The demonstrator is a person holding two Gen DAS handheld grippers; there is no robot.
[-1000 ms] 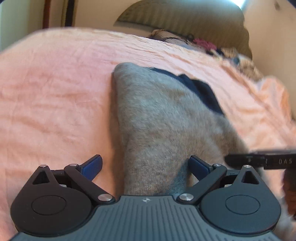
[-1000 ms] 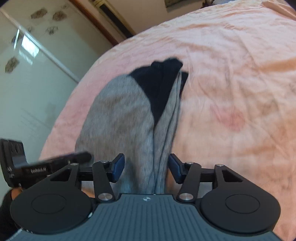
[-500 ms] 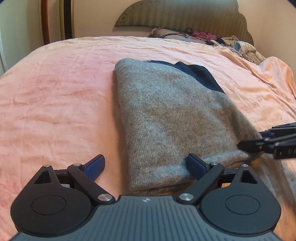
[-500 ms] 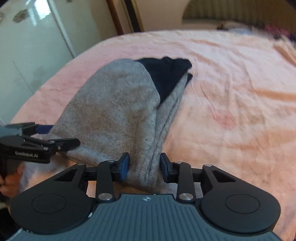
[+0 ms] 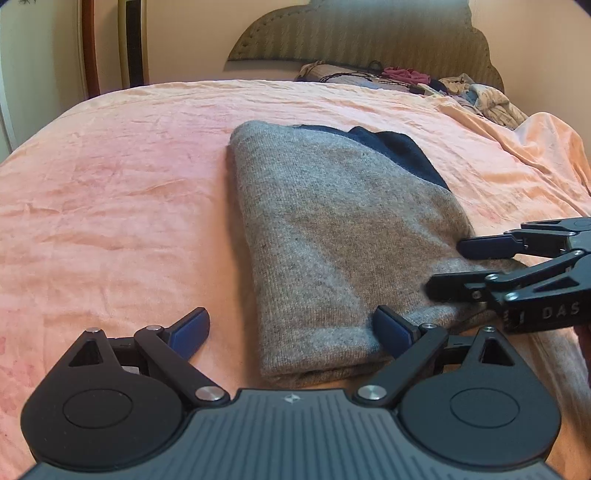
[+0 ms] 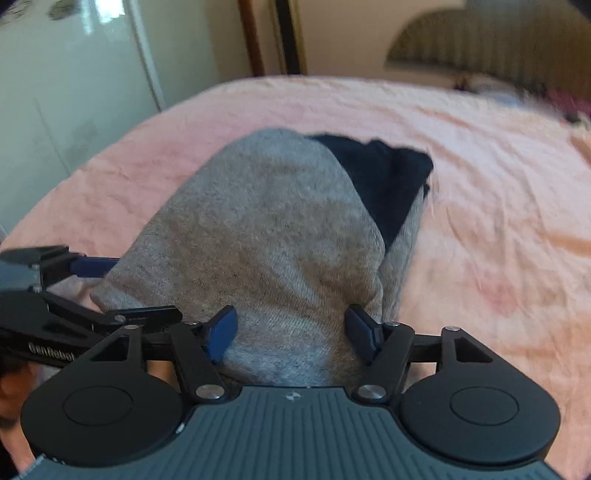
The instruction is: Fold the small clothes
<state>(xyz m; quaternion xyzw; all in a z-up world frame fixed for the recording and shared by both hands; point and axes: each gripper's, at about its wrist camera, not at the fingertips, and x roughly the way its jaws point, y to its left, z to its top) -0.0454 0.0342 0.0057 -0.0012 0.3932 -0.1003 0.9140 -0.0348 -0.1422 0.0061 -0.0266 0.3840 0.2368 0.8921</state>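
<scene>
A folded grey knit garment [image 5: 332,236] with a dark navy part [image 5: 402,155] at its far end lies flat on the pink bedspread [image 5: 110,206]. My left gripper [image 5: 291,328] is open just short of its near edge, touching nothing. My right gripper [image 5: 445,267] shows at the right of the left wrist view, jaws apart beside the garment's right edge. In the right wrist view the garment [image 6: 266,229] fills the middle, and the right gripper [image 6: 291,332] stands open over its near end. The left gripper [image 6: 92,269] shows at the left there.
A padded headboard [image 5: 362,33] stands at the far end of the bed, with a heap of loose clothes [image 5: 443,86] below it. A wardrobe door [image 6: 74,85] and a wooden frame [image 5: 90,44] stand at the left. The bedspread bunches up at the far right [image 5: 546,147].
Both grippers have let go of the garment and drawn back from it. The right gripper's jaws have opened wider. The garment now lies flat and folded on the bed.
</scene>
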